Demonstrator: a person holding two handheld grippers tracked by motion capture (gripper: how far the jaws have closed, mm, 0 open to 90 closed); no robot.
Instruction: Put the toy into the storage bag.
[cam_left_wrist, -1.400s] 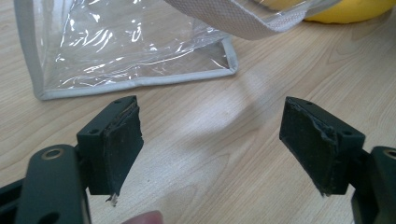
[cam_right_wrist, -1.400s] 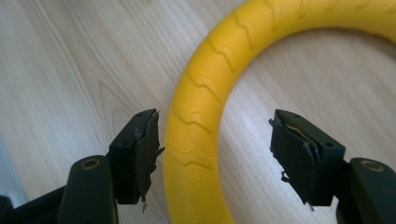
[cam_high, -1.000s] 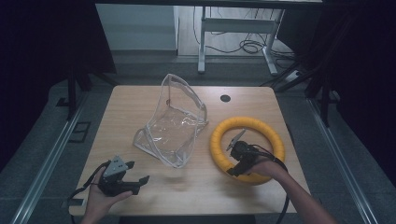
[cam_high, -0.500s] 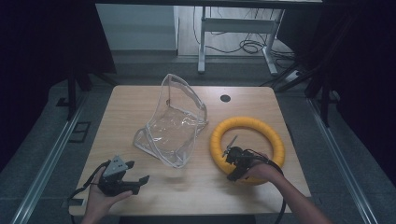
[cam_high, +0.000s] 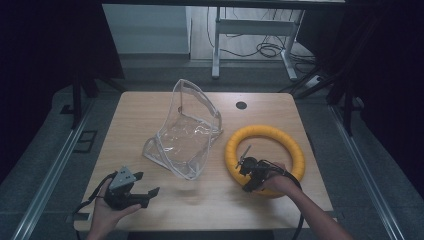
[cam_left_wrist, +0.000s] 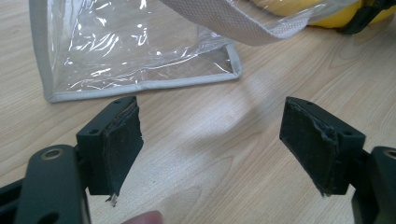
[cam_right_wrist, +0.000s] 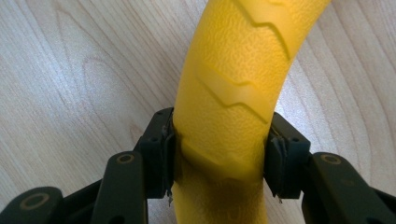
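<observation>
At the near edge of the table (cam_high: 210, 200), the left claw (cam_high: 145, 192) rests low in the person's hand with its jaws wide apart and nothing between them; it points toward the bag (cam_high: 187, 137). To the right, a little farther in, the right claw (cam_high: 246, 175) has just been closing, and its pads now press on both sides of the ring (cam_high: 265, 152), at the near left part of its curve. The ring lies flat on the wood at the right side of the table, just beside the bag but, as far as I can see, not touching it. The bag stands in the middle, clear and half collapsed, with its mouth up and open. My judgement is that the work is at its beginning: the grip on the ring is made, but the ring is not yet lifted, and putting it into the bag is probably what is left. The right gripper view shows the ring (cam_right_wrist: 233, 84) squeezed between the pads, which the high view cannot make clear. The left gripper view shows the grey seam of the bag (cam_left_wrist: 140, 86) and the empty jaws close up.
</observation>
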